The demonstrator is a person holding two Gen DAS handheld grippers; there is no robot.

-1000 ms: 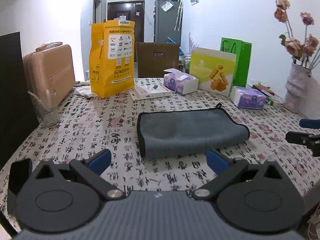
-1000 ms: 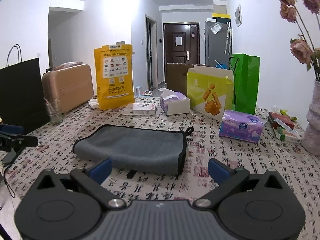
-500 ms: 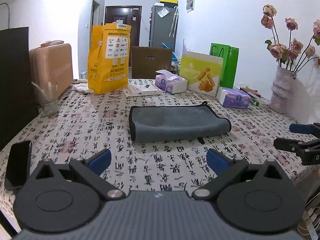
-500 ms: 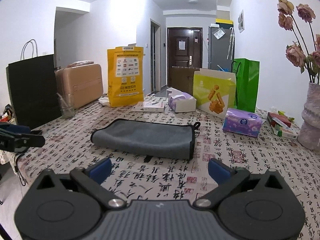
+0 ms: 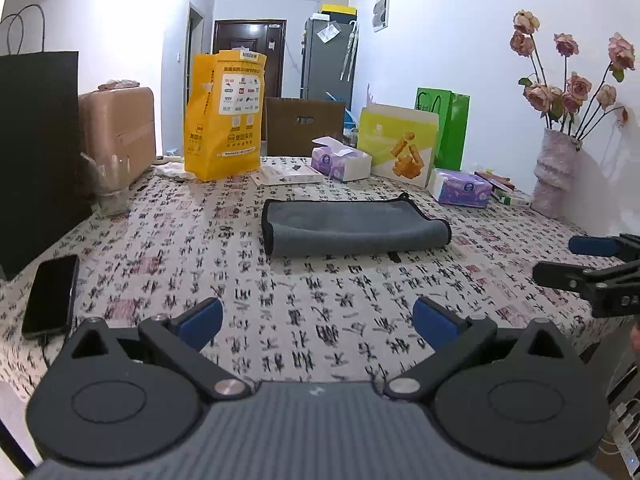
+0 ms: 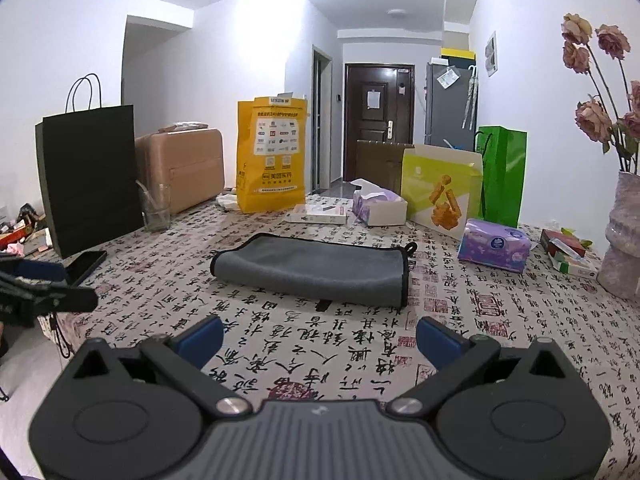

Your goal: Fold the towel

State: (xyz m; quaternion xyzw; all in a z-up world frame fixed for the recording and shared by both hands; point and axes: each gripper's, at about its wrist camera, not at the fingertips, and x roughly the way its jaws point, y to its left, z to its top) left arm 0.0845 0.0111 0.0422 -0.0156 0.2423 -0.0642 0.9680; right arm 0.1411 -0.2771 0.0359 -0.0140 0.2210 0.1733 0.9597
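Partly cropped right tongs (image 5: 576, 264), folded towel (image 5: 354, 226), underside hidden

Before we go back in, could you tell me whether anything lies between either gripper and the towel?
Nothing visible does. Only bare tablecloth lies between the open left gripper and the towel, and likewise ahead of the open right gripper. The phone lies off to the left.

Towel (image 5: 352, 227) mid-table (image 5: 320, 320); bag (image 5: 224, 116), tissue box (image 5: 340, 159) behind it; phone (image 5: 51, 295) left (near edge); vase (image 5: 556, 178) far right.
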